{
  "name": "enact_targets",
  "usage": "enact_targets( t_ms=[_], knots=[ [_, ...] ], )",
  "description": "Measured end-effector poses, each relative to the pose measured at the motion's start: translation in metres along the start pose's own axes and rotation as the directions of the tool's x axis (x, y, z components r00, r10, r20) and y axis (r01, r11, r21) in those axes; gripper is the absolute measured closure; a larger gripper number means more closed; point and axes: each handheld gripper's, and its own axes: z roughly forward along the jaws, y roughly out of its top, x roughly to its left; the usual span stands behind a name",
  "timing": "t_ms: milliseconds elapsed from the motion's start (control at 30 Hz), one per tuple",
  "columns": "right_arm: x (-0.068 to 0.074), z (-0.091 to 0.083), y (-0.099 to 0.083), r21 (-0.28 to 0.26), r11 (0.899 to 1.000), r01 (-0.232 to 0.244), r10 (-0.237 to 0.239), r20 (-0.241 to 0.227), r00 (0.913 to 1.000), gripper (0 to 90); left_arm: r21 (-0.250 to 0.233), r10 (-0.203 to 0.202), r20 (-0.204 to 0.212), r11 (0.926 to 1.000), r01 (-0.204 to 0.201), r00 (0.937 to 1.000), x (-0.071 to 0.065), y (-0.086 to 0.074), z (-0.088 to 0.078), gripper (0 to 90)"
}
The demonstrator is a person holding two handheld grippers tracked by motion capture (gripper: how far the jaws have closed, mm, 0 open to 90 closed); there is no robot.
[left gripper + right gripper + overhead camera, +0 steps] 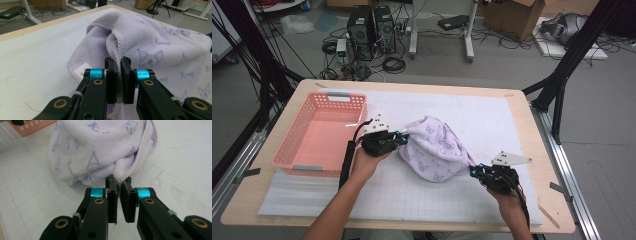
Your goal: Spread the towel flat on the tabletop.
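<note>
Pinching the lavender towel (435,150) at opposite corners, both grippers' jaws grip cloth; pink basket (292,150) holds nothing.

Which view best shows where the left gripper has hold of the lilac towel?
The left gripper view: the left gripper pinches the lilac towel on its stitched hem. The high view gives the towel's whole bunched shape; the right gripper view shows its opposite corner.

A lilac towel (435,150) is printed with blue cartoon outlines; the basket (292,152) is coloured salmon pink.
</note>
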Motion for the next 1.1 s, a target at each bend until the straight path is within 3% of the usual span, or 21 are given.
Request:
enact_targets(
  t_ms=[333, 667, 833, 900, 967, 1100],
  knots=[
    [-0.003, -0.029, -0.013, 0.001, 1.000, -0.011, 0.011, 0.033, 0.9994, 84.6, -0.007, -0.027, -0.045, 0.9996, 0.026, 0.9986, 0.003, -0.012, -0.001, 84.4],
    [-0.005, -0.060, -0.033, 0.015, 1.000, -0.027, 0.026, 0.074, 0.9969, 84.5, -0.017, -0.042, -0.091, 0.9990, 0.041, 0.9949, 0.005, -0.011, -0.004, 84.5],
    [-0.009, -0.066, -0.041, 0.024, 0.999, -0.043, 0.041, 0.088, 0.9953, 84.2, -0.029, -0.064, -0.117, 0.9977, 0.061, 0.9910, 0.007, -0.011, -0.003, 84.1],
    [-0.009, -0.067, -0.041, 0.021, 0.999, -0.035, 0.033, 0.084, 0.9959, 78.7, -0.045, -0.097, -0.115, 0.9947, 0.092, 0.9886, 0.008, -0.011, -0.003, 73.6],
    [-0.009, -0.069, -0.039, -0.007, 0.999, -0.043, 0.043, 0.100, 0.9941, 62.8, -0.075, -0.138, -0.106, 0.9887, 0.130, 0.9848, 0.009, -0.009, -0.005, 58.4],
    [-0.012, -0.078, -0.033, -0.067, 0.996, -0.056, 0.065, 0.133, 0.9890, 51.3, -0.093, -0.154, -0.088, 0.9849, 0.146, 0.9841, 0.007, -0.003, -0.008, 44.6]
  ],
)
